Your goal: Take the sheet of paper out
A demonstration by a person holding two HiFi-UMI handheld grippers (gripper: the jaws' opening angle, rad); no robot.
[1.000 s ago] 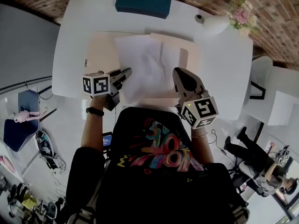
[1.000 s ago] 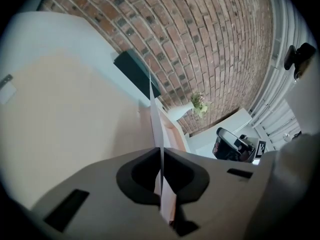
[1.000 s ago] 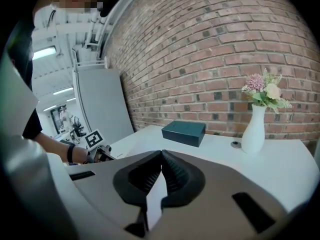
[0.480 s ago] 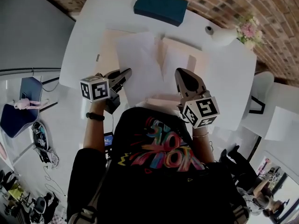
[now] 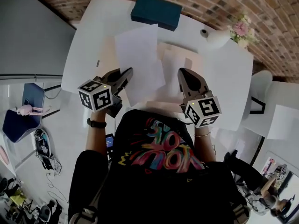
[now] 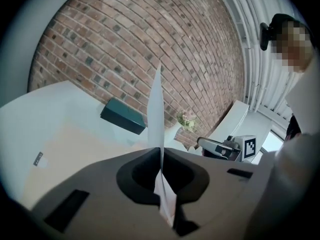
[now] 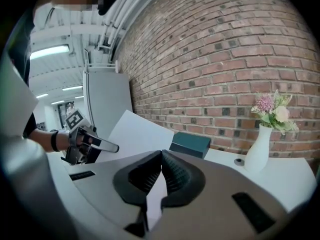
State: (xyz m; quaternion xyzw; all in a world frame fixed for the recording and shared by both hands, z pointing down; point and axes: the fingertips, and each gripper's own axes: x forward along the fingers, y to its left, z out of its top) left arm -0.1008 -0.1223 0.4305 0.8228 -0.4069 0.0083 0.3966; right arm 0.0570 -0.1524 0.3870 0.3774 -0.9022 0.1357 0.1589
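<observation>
Table: we've raised the sheet off the folder toward 12, left gripper pinching it, right gripper clamping a flap; nearly out.

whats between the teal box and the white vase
A small round object close to the white vase; otherwise bare table up to the teal box, in the head view.

Box at the back of the surface, vase to its right, folder mid-surface, sheet raised over the folder's left half.
</observation>
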